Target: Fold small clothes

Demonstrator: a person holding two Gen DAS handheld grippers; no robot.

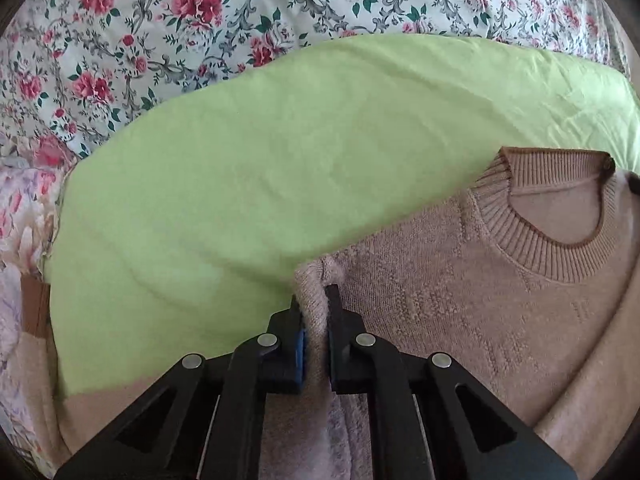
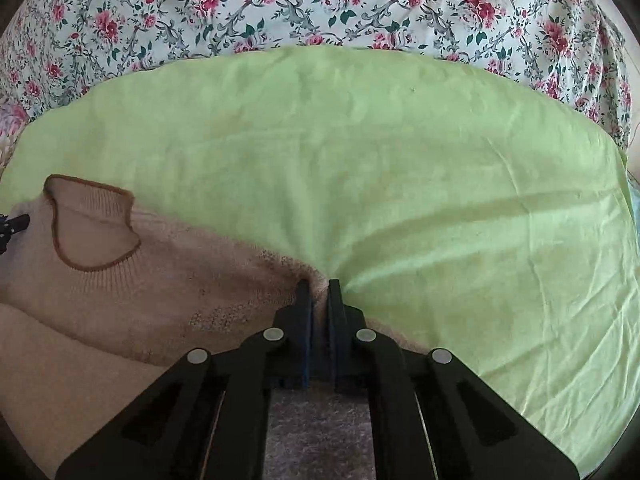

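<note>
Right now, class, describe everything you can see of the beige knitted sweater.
The sweater is a fuzzy, pinkish-beige knit with a ribbed round collar edged in brown. It lies front up and mostly flat on a light green cloth spread over a floral bedsheet. The left hand-held gripper pinches a raised fold near one shoulder; the right hand-held gripper pinches the opposite edge.

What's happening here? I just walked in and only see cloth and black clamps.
A person is folding a beige knit sweater lying on a light green cloth spread over a floral bedsheet. The left gripper is shut on a pinch of one shoulder, the right gripper on the other. No fold is made yet.
</note>
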